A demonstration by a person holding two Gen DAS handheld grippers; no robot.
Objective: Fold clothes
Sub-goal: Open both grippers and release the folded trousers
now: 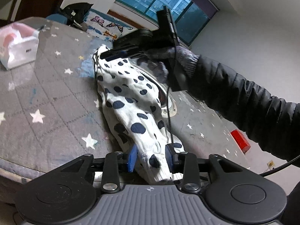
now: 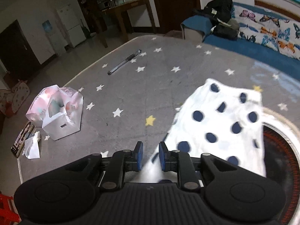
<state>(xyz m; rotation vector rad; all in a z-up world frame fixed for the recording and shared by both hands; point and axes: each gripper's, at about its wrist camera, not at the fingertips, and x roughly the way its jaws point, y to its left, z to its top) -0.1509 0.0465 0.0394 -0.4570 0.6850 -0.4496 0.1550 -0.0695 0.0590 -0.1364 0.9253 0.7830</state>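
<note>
A white garment with dark blue dots is stretched in the air above the grey star-patterned mat. My left gripper is shut on its near end, cloth bunched between the blue pads. The far end is pinched by my right gripper, held by a gloved hand in a black sleeve. In the right wrist view the dotted garment spreads to the right and a strip of it runs between the blue pads of the right gripper, which is shut on it.
A white and pink plastic bag lies on the mat at the left, with a crumpled tissue beside it. A dark pen lies farther off. A round heater sits under the garment. A butterfly-print sofa borders the mat.
</note>
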